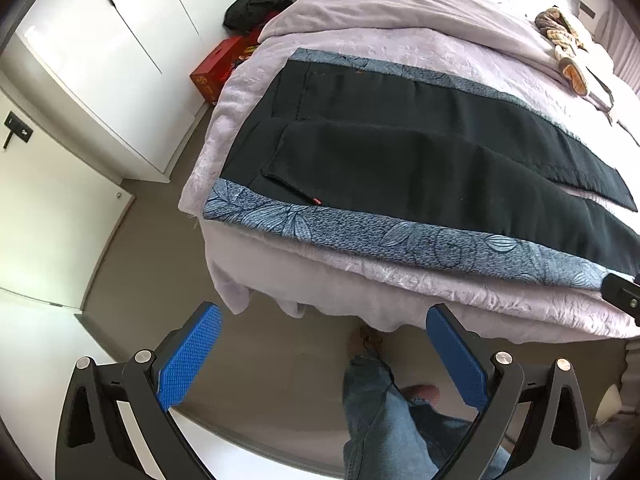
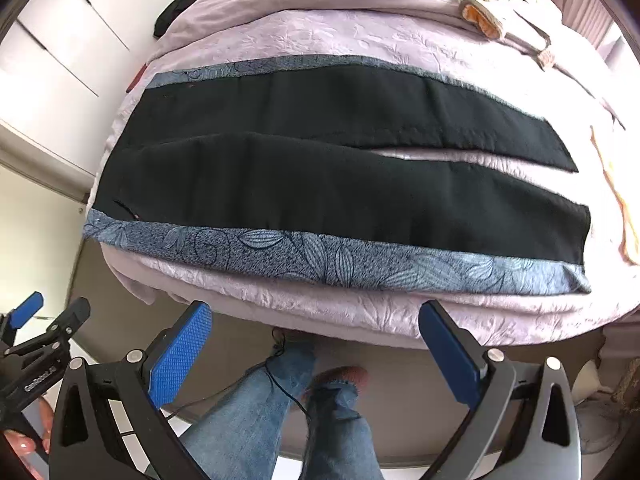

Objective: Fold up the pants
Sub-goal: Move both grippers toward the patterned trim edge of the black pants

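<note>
Black pants point(image 1: 400, 152) lie flat on a blue-grey patterned cloth point(image 1: 360, 236) on the bed, waist to the left, both legs stretched to the right and slightly apart. They also show in the right wrist view point(image 2: 320, 176), on the same cloth point(image 2: 320, 260). My left gripper point(image 1: 324, 320) is open and empty, held off the bed's near edge above the floor. My right gripper point(image 2: 316, 320) is open and empty, also short of the bed's edge. The left gripper's tip shows at the right wrist view's left point(image 2: 44, 320).
The bed has a lilac cover point(image 1: 400, 40) with a brown garment point(image 1: 560, 28) at the far side. White wardrobes point(image 1: 100, 40) stand at left, with a red box point(image 1: 218, 70) and black bag point(image 1: 256, 4) on the floor. The person's jeans legs point(image 2: 300, 420) are below.
</note>
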A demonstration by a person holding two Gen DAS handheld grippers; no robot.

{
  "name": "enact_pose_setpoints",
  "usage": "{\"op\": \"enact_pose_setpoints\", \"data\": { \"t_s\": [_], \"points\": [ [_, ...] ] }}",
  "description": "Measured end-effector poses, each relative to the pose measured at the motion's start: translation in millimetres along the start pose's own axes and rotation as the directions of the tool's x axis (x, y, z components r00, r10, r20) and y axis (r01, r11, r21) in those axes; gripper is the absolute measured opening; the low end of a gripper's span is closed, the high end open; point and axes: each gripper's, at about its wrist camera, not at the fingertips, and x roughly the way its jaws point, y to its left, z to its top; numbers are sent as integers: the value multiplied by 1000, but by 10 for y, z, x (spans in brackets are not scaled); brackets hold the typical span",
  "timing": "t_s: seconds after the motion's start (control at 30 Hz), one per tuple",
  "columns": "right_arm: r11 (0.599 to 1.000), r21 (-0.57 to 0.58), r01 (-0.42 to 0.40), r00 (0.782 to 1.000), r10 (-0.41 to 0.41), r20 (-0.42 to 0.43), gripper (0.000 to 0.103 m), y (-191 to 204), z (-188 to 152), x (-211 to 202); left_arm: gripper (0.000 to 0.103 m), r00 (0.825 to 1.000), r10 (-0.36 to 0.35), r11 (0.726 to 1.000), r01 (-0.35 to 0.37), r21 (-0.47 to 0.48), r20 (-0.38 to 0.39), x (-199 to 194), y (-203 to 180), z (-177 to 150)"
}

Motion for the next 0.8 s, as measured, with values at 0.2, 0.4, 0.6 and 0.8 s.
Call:
{"op": "enact_pose_setpoints", "data": {
  "t_s": [0.2,0.4,0.6,0.8],
  "points": [
    [1000,22,0,1000,0,-2,103,24,37,128,103,1000,8,1000,-8,28,-1,195,154,155],
    [997,76,-27,999,28,-20,103,146,102,348,103,1000,8,998,-7,58,-16,463,386,364],
    [994,103,-22,998,27,-56,103,301,157,503,103,1000,-6,998,8,66,-22,624,508,505],
    [996,85,9,997,-3,-71,103,394,241,508,103,999,-36,997,38,61,-33,724,528,582]
  ]
}}
